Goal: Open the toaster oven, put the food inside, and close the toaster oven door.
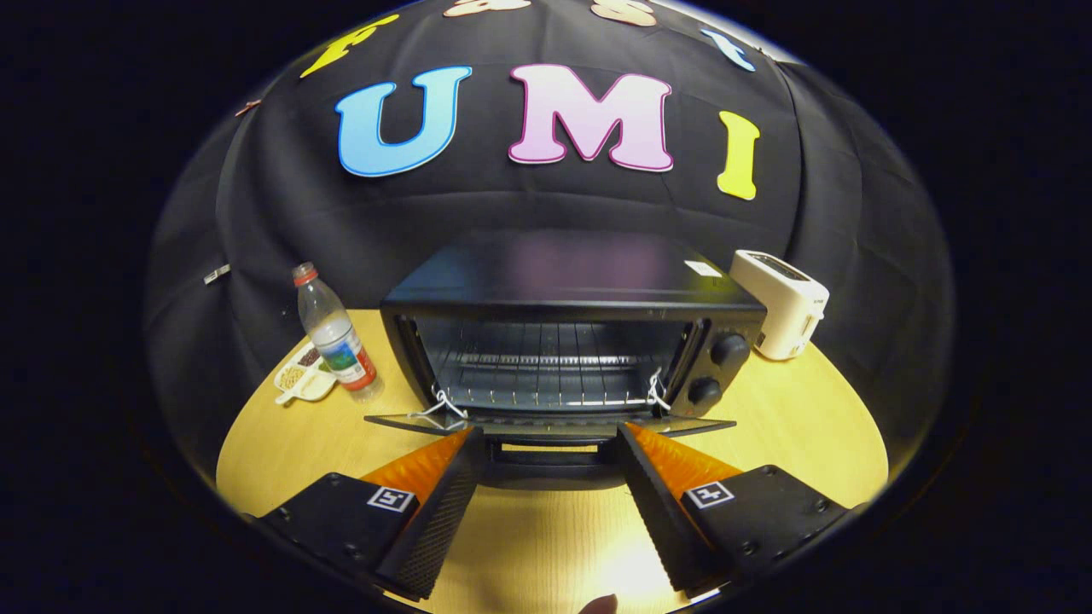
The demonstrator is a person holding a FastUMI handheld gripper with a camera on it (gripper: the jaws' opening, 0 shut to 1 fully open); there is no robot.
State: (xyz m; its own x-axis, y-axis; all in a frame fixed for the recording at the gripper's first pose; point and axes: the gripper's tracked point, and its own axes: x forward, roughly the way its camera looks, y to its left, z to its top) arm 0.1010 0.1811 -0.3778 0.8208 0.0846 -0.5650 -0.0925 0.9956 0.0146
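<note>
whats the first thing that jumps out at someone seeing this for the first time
The black toaster oven stands just ahead of the gripper, its door dropped flat open and the wire rack inside bare. The gripper's fingers are spread open, their orange-backed tips at the door's front edge. To the oven's sides on the wooden table stand a water bottle and a white toaster.
</note>
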